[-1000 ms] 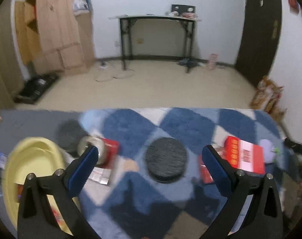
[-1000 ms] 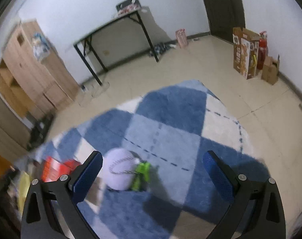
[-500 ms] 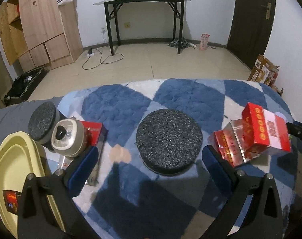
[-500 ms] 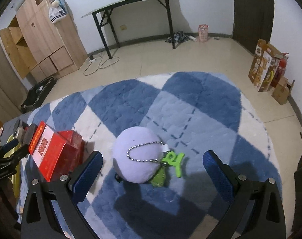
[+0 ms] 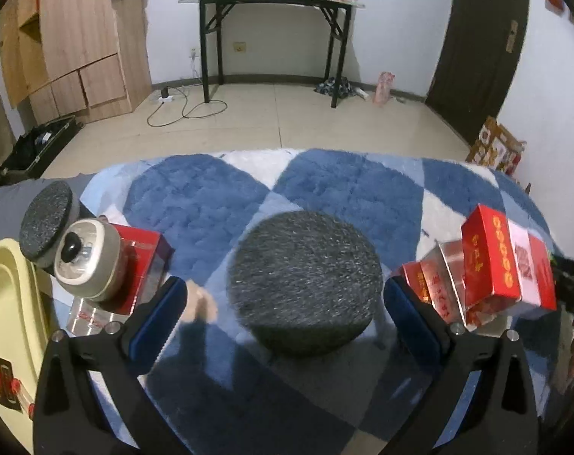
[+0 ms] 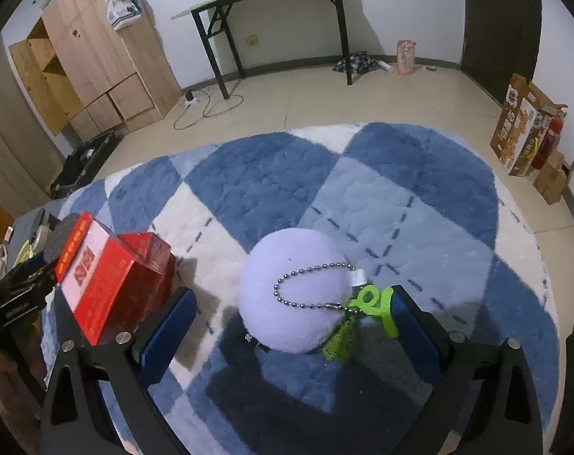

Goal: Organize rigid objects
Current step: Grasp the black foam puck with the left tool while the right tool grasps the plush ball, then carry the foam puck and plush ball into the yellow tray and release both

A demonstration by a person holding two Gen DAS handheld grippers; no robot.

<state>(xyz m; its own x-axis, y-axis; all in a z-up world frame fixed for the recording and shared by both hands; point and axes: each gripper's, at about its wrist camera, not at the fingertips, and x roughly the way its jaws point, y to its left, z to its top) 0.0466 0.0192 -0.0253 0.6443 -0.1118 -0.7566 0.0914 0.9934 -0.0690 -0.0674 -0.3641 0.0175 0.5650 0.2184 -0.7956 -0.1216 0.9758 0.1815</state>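
In the left wrist view a dark grey speckled disc [image 5: 305, 280] lies on the blue checked rug [image 5: 211, 197], right between my open left gripper [image 5: 285, 311] fingers. A round silver-beige can [image 5: 88, 265] leans on a red box [image 5: 144, 254] at left, with a smaller dark disc [image 5: 46, 220] behind. Red boxes [image 5: 491, 265] are stacked at right. In the right wrist view a lilac plush ball [image 6: 294, 290] with a bead chain and green tag [image 6: 374, 303] sits between my open right gripper [image 6: 292, 326] fingers. The red boxes [image 6: 108, 276] stand to its left.
A yellow tray [image 5: 6, 295] holding a small red packet sits at the far left. Beyond the rug are tiled floor, a black-legged table [image 5: 271, 0], wooden cabinets [image 5: 78, 38], a dark door [image 5: 480, 45] and cardboard boxes [image 6: 521, 129] by the right wall.
Both grippers have moved closer and lower. The dark disc now fills the space between the left fingers, and the plush ball now sits between the right fingers. Both jaws stay open.
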